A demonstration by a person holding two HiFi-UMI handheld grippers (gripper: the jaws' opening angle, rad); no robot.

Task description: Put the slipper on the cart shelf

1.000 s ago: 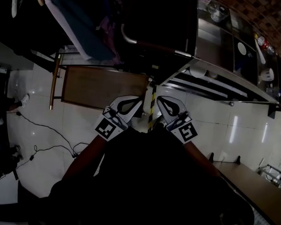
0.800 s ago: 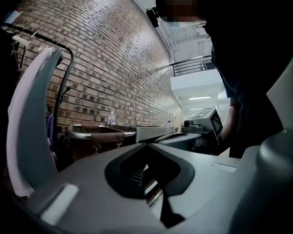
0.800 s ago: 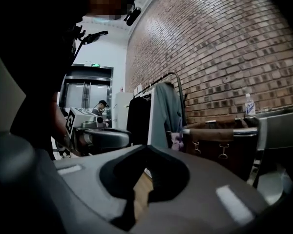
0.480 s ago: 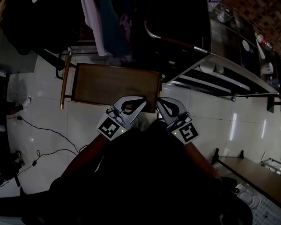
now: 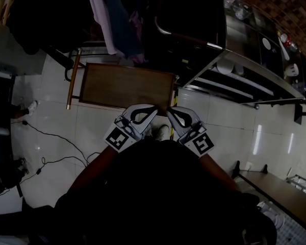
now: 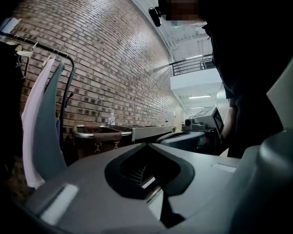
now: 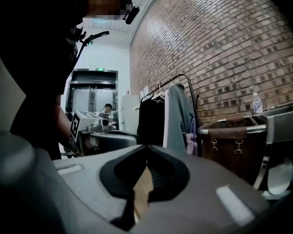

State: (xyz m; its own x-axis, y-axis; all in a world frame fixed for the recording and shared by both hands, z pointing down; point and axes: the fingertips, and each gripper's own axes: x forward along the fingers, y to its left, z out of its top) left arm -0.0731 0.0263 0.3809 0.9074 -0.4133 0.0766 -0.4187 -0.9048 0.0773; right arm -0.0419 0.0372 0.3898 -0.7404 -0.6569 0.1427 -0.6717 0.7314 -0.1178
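Note:
My left gripper (image 5: 154, 107) and right gripper (image 5: 170, 109) are held side by side close to the body, above the white tiled floor. Both are shut with nothing between the jaws. The left gripper view shows its tips (image 6: 147, 144) meeting, and so does the right gripper view (image 7: 146, 146). The steel cart (image 5: 245, 78) with its open lower shelves stands to the right, some way from both grippers. A pale shoe-like shape (image 5: 162, 132) lies on the floor just under the grippers; I cannot tell whether it is the slipper.
A low wooden table (image 5: 125, 86) stands right ahead of the grippers. Behind it a clothes rack holds hanging garments (image 5: 109, 19), and a dark laundry hamper (image 5: 188, 19) stands beside it. Cables (image 5: 51, 147) trail over the floor at the left. A brick wall (image 6: 112, 57) runs behind.
The wooden table and the hanging clothes have shifted towards the middle of the head view as the person moved. Both grippers stay shut and side by side.

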